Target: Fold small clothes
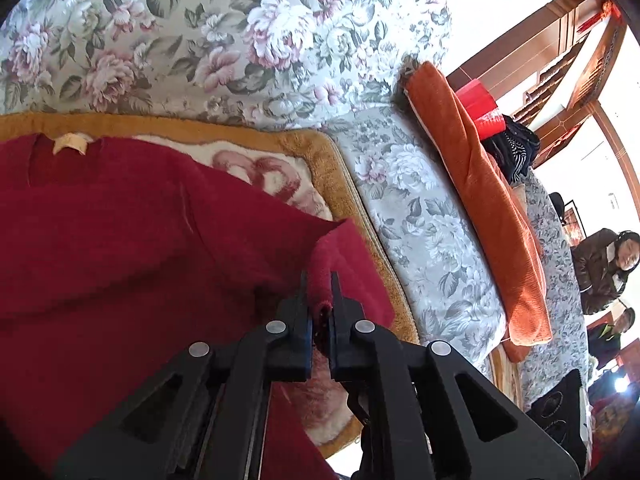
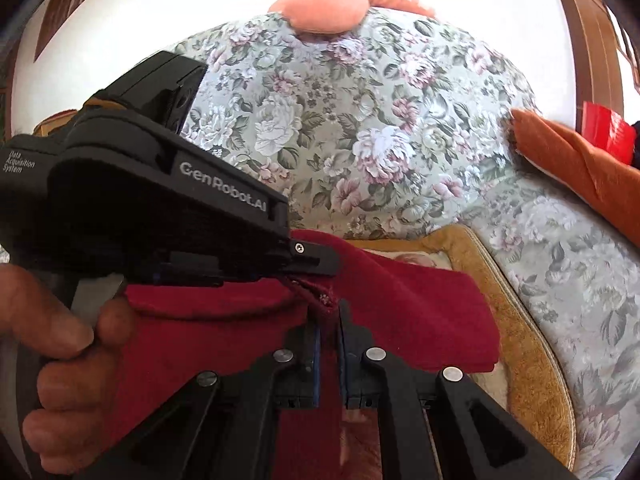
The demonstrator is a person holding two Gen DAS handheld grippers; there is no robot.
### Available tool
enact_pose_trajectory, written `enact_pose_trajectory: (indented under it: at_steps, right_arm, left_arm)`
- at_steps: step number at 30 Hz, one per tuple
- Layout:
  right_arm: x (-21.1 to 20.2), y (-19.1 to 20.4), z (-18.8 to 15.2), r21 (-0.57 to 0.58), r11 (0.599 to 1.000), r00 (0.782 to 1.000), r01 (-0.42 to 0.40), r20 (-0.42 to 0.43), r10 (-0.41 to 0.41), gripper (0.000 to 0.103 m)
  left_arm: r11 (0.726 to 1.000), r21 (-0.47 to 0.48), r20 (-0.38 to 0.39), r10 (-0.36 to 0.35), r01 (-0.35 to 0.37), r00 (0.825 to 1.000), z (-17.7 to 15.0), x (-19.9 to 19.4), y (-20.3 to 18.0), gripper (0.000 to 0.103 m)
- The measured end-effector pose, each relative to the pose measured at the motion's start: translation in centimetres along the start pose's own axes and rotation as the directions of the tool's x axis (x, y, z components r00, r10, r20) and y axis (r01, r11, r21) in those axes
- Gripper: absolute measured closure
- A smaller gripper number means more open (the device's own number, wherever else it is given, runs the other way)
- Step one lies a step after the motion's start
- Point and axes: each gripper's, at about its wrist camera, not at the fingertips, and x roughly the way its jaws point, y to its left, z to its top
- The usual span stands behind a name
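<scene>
My left gripper [image 1: 319, 280] pinches a raised fold of the red sweater [image 1: 120, 240]; my right gripper [image 2: 329, 312] pinches the same garment's edge just beside it. The sweater lies on a tan-bordered blanket [image 1: 344, 184] over the floral sofa [image 1: 240, 32], well apart from an orange cushion [image 1: 492, 200] to the right.

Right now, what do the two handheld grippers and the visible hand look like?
Both grippers, left gripper and right gripper, are matte black plastic with angular linkage arms, round silver pivot pins and blue finger pads. The left unit's housing carries white "GenRobot.AI" and "Data Acquisition System" lettering. The bare hand on its handle shows no sleeve or glove. No cables visible.
</scene>
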Motion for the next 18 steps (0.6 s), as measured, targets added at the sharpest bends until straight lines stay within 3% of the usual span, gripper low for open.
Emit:
enact_pose_trajectory:
  at_steps: [4,9,15,18]
  right_arm:
    - [1.8,5.2,3.8,-0.119,0.993,1.000,-0.004,-0.013,0.003,0.097]
    - [5.0,12.4,7.2,-0.190,0.978,0.996,-0.089,-0.020,0.087,0.097]
    - [9.0,19.8,7.8,-0.191,0.960,0.978,-0.207,-0.081,0.195,0.097]
    - [10.8,22.7,7.4,-0.180,0.957,0.971,-0.229,-0.111,0.212,0.097]
  left_arm:
    - [0.999,0.020,0.053,0.040,-0.041,0.998,3.0,-3.6,2.7,0.099]
    - [0.992,-0.001,0.096,0.123,-0.123,0.988,5.7,-8.9,9.4,0.100]
    - [0.980,-0.050,0.112,0.200,-0.195,0.973,5.5,-12.7,17.0,0.100]
    - [0.972,-0.072,0.089,0.232,-0.226,0.969,5.1,-13.1,20.1,0.100]
